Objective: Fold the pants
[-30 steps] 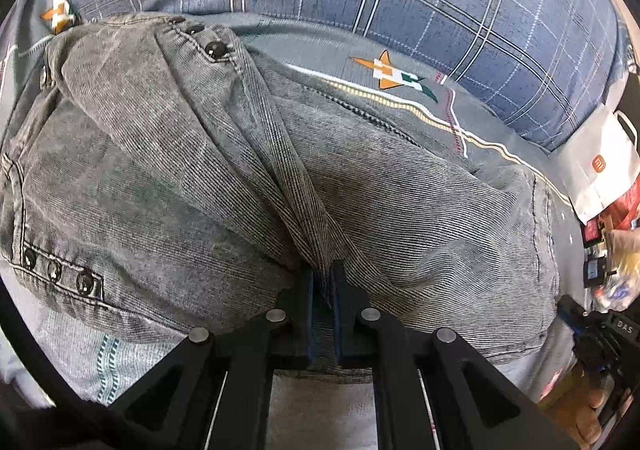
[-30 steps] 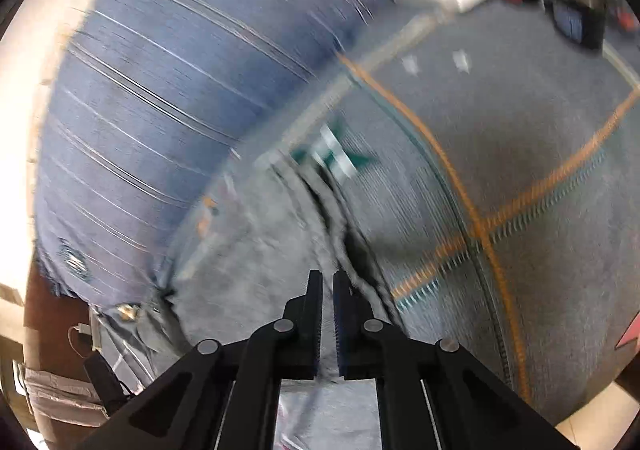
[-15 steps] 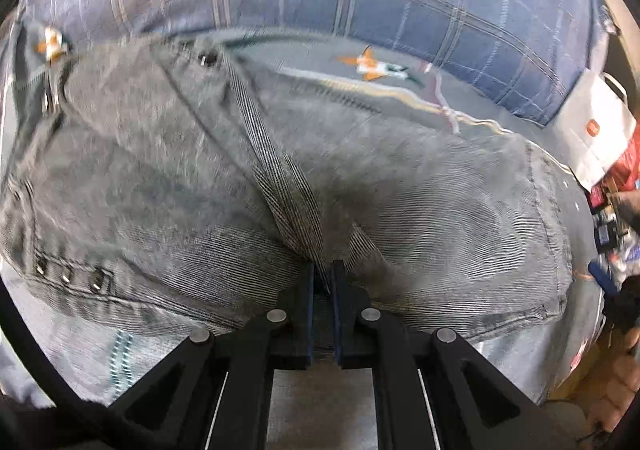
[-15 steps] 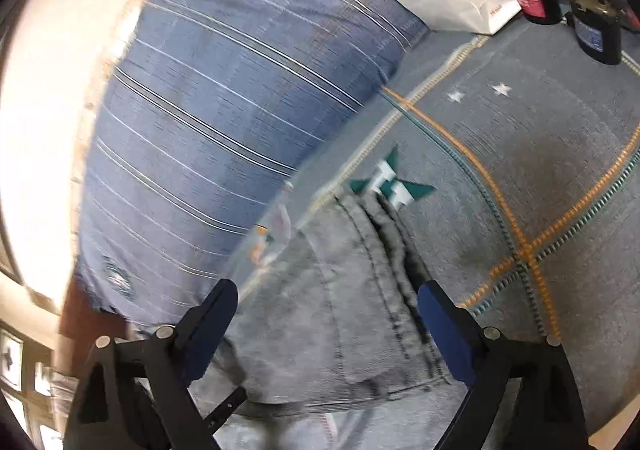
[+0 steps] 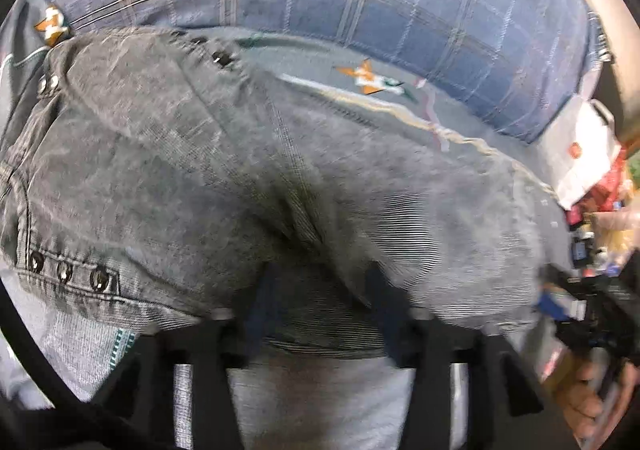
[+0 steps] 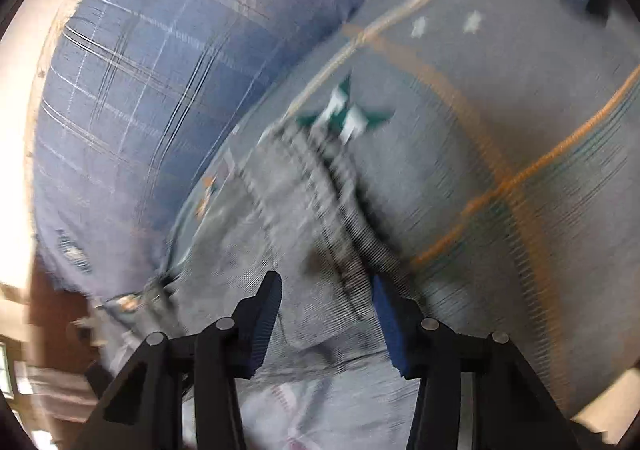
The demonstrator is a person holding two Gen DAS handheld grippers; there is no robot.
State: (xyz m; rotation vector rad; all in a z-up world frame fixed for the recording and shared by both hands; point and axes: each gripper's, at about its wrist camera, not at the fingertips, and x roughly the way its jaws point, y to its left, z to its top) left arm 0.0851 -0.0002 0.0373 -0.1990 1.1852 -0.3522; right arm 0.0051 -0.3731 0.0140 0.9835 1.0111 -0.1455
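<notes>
Grey denim pants (image 5: 200,170) lie folded on a grey bedspread (image 6: 520,110) with star marks. My left gripper (image 5: 320,302) sits low over the near fold and its jaws are opening. The cloth lies loose between the blurred fingers (image 5: 260,302), no longer pinched. In the right wrist view the pants' seamed edge (image 6: 320,210) runs toward my right gripper (image 6: 326,314). Those jaws are closing, half apart, with the edge between the blue pads (image 6: 384,322). The pads do not press on it.
A big blue plaid pillow (image 5: 360,2) bounds the far side of the pants (image 6: 160,70). A white paper bag (image 5: 580,154) and small clutter (image 5: 600,218) stand at the right. A person's hand (image 5: 588,402) shows at the lower right edge.
The left gripper, shut on a fold of the pants before, has let it go and stands apart. The right gripper went from shut to wide open, then narrowed around the pants' edge.
</notes>
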